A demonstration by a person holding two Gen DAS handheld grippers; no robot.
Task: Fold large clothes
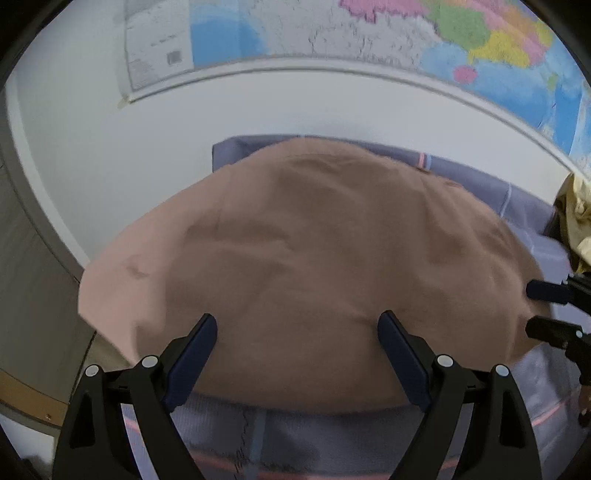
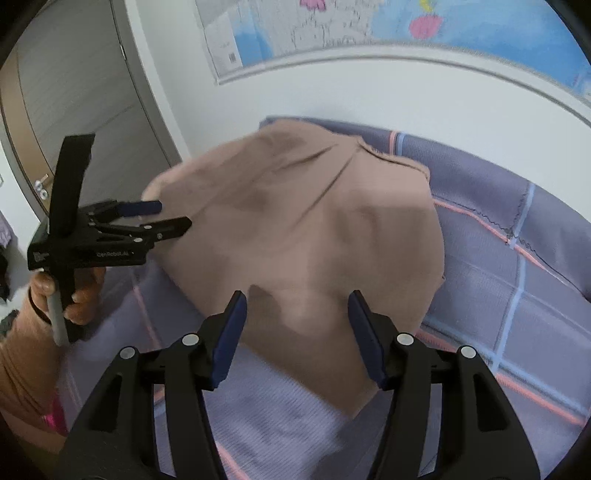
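Note:
A tan garment (image 1: 314, 240) lies folded into a broad pad on a purple checked bed cover (image 1: 517, 199). My left gripper (image 1: 297, 321) hovers open over the garment's near edge, with nothing pinched between its blue pads. The right gripper (image 1: 529, 309) shows at the garment's right edge. In the right wrist view the tan garment (image 2: 303, 229) lies on the bed cover (image 2: 517, 206), and my right gripper (image 2: 297, 302) stands open above its near corner, gripping nothing. The left gripper (image 2: 173, 214), held by a hand (image 2: 79, 295), sits at the garment's left edge.
The bed meets a white wall that carries a large coloured map (image 1: 369, 29). A grey door (image 2: 74, 92) stands to the left. A yellow cloth (image 1: 576, 214) lies at the right edge of the bed.

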